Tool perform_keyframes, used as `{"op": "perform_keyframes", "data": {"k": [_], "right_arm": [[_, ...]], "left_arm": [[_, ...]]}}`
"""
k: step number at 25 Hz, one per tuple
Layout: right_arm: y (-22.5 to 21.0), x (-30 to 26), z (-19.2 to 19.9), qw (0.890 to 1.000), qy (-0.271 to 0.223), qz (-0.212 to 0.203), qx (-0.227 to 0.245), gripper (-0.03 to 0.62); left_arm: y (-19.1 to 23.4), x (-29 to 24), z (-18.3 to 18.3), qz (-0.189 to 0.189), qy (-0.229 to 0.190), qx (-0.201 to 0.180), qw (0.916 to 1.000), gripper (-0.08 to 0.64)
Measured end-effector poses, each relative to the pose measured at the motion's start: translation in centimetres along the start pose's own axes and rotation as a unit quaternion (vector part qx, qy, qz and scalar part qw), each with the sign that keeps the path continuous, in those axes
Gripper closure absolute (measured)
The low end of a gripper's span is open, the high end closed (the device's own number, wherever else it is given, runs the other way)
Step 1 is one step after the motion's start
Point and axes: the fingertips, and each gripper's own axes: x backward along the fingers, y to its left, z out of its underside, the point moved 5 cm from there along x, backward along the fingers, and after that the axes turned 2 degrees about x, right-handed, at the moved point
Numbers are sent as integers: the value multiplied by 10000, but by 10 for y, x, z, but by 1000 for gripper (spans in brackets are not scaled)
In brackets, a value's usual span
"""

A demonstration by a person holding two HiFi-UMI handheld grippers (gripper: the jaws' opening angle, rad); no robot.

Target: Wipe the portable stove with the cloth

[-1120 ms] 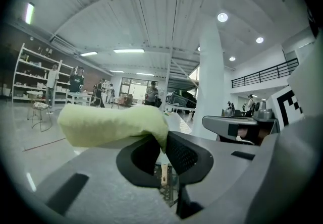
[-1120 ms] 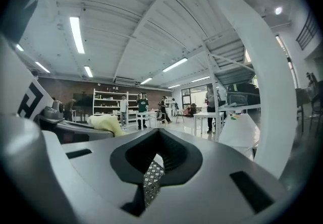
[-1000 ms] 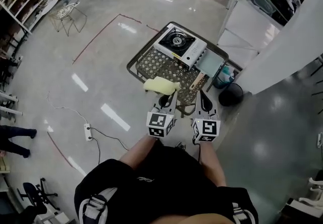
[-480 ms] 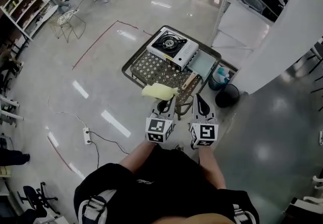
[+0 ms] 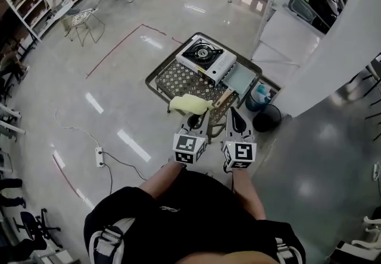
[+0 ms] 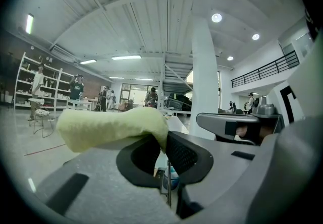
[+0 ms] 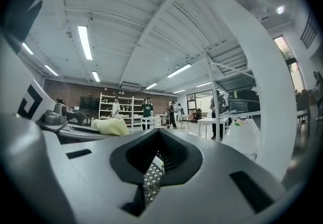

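Left gripper (image 6: 164,142) pinches the cloth (image 6: 108,128), which hides its tips from above; right gripper (image 7: 157,156) pressed together, empty; stove (image 5: 207,58) small, details unclear.

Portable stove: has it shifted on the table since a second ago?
No. The portable stove still sits at the far corner of the lattice-top table, square to the same edges. Only the head camera's framing has shifted slightly.

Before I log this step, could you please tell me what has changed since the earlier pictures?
Very little: the head view has shifted slightly, so more of the far room shows. Nothing was taken hold of or let go. As before, the left tongs stay shut on the yellow cloth, the right tongs stay shut and empty, and the portable stove sits untouched on the mesh table.
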Motion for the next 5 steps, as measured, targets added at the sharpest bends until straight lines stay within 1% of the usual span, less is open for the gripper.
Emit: {"op": "perform_keyframes", "data": {"k": [5], "right_arm": [[3,-3,-1,10000,-37,-73,-27,588]], "left_arm": [[-2,1,1,12,1,-10,10000,516]]}}
